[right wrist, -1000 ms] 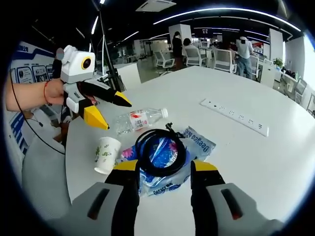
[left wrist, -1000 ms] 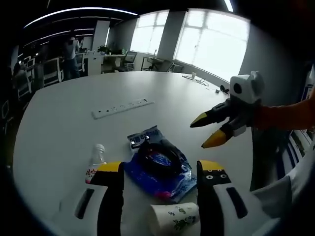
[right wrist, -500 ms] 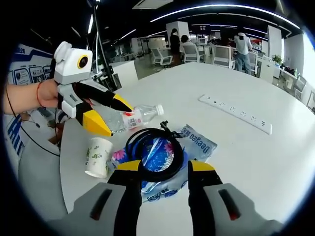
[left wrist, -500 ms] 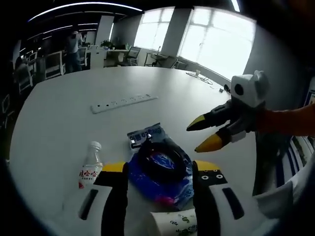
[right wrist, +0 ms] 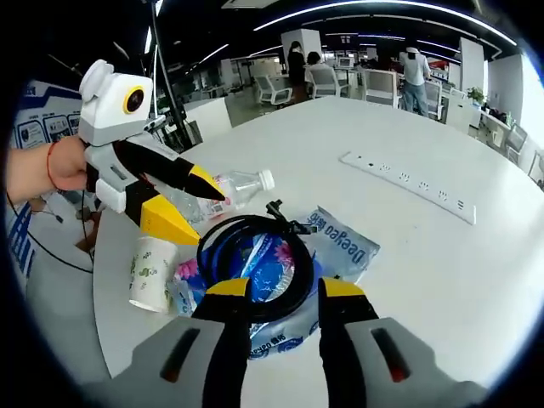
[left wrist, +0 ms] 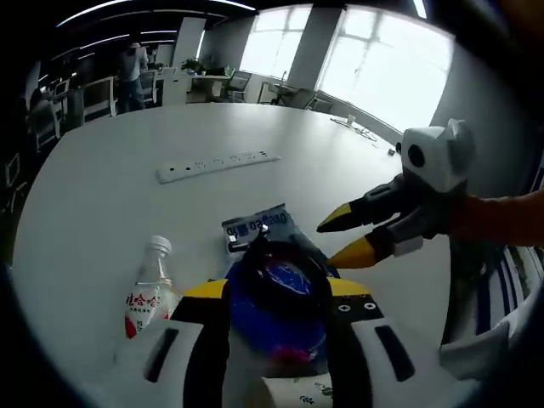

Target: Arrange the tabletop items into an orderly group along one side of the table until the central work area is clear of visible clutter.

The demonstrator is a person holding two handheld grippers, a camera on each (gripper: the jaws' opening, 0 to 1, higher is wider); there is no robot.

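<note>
Both grippers have closed in on the pile over the last second, so the grab looks about to start, though nothing is gripped yet. In the left gripper view the left gripper (left wrist: 276,297) sits at 6 o'clock with its jaws apart, straddling the black cable coil (left wrist: 276,276) that lies on the blue snack bag (left wrist: 270,293). A second ago the paper cup (left wrist: 293,393) was in plain sight between the jaws; now only its top edge peeks in at the bottom, and the water bottle (left wrist: 149,293) has slid out to 8 o'clock. That's mostly the camera dropping lower and nearer, not the stuff moving.

Same story in the right gripper view: the right gripper (right wrist: 282,289), jaws spread with nothing between them, now reaches the near edge of the coil (right wrist: 255,263) and bag (right wrist: 293,263). The other gripper's yellow tips hang over the cup (right wrist: 149,272) and bottle (right wrist: 217,191) at 9 to 10 o'clock, jaws parted.

My read is the whole clutter is still bunched near the table's edge, not tidied, so the task has barely begun.

Farther out, a white power strip (left wrist: 217,164) lies at 11 o'clock on the big white table (left wrist: 102,212), well apart from the pile. Beyond that is an open office with chairs, bright windows, ceiling light strips and a few people standing far back.
</note>
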